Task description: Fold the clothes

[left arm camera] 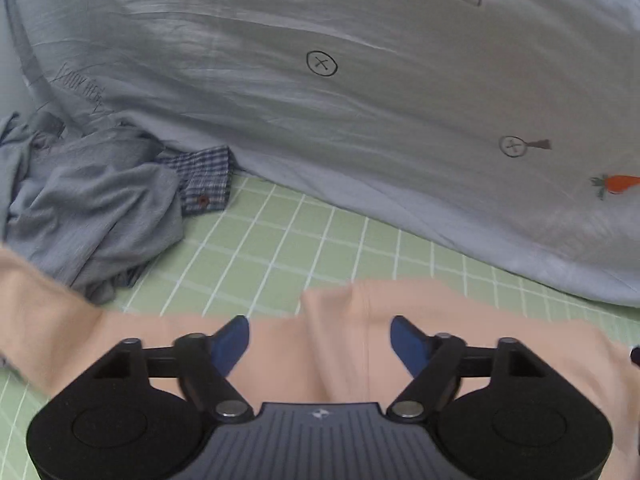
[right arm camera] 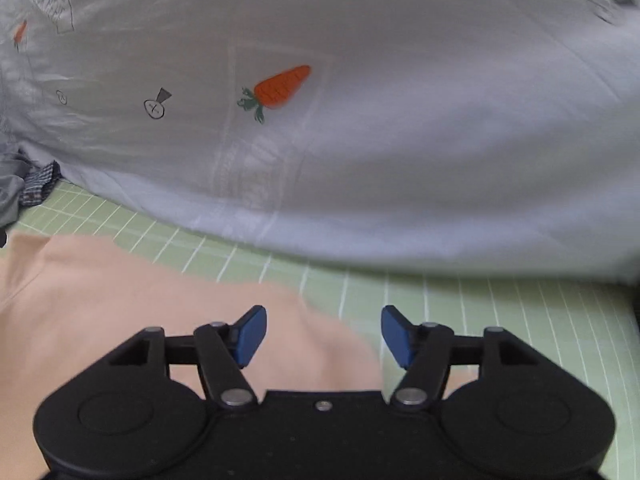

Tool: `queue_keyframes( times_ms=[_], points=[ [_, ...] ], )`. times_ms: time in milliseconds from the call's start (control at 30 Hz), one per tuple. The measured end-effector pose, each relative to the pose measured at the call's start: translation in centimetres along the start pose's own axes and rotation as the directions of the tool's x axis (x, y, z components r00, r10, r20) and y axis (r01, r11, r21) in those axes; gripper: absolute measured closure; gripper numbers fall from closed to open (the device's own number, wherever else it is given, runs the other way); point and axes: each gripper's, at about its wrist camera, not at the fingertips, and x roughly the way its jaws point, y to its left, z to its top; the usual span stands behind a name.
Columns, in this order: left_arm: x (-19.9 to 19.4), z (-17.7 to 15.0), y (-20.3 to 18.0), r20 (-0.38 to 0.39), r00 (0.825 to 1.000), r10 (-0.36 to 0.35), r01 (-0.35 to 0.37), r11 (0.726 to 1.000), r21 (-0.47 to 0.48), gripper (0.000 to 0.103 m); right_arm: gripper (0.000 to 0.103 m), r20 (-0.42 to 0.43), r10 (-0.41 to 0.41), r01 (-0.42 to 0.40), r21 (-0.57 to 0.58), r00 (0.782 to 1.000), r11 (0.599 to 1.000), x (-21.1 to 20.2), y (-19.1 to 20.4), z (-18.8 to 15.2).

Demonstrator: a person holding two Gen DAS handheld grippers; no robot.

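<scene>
left gripper [left arm camera: 320, 340]: jaws standing wide, gripping nothing | right gripper [right arm camera: 322, 336]: likewise | peach garment [left arm camera: 400, 344]: lying flat on green checked bed sheet [left arm camera: 280, 248], near side, beneath both grippers | grey quilt [left arm camera: 360, 120]: lying far side

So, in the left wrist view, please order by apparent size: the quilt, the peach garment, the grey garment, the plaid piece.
1. quilt
2. peach garment, though nearness to the camera enlarges it
3. grey garment
4. plaid piece, mostly hidden
</scene>
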Motion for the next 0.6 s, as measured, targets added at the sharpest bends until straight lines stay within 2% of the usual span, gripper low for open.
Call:
queue_keyframes(
  times_ms=[67,167,300,433,600],
  points=[
    [-2.0,-2.4,0.6,-0.043,0.999,-0.001,0.001,1.0,-0.009,0.024,0.032,-0.048,0.008,-0.006,0.044,0.999,0.999,-3.2,-1.1,-2.9],
    [-5.2,-6.6,1.8,-0.114,0.993,0.0,-0.004,0.999,-0.036,0.023,0.031,-0.109,0.027,-0.013,0.124,0.994,0.992,-8.0,-2.0,-7.7],
    [-9.3,-11.8,3.3,-0.178,0.983,-0.051,0.033,0.994,-0.1,0.023,0.031,-0.174,0.112,-0.06,0.279,0.978,0.958,-13.8,-1.7,-13.8],
    [-13.1,-16.4,4.3,-0.213,0.971,-0.105,0.074,0.986,-0.146,0.023,0.031,-0.207,0.191,-0.106,0.361,0.96,0.926,-16.5,-0.7,-17.8],
    [-16.3,-18.7,4.0,-0.183,0.974,-0.129,0.108,0.987,-0.123,0.023,0.032,-0.249,0.266,-0.154,0.393,0.931,0.907,-17.4,0.2,-20.8]
  ],
)
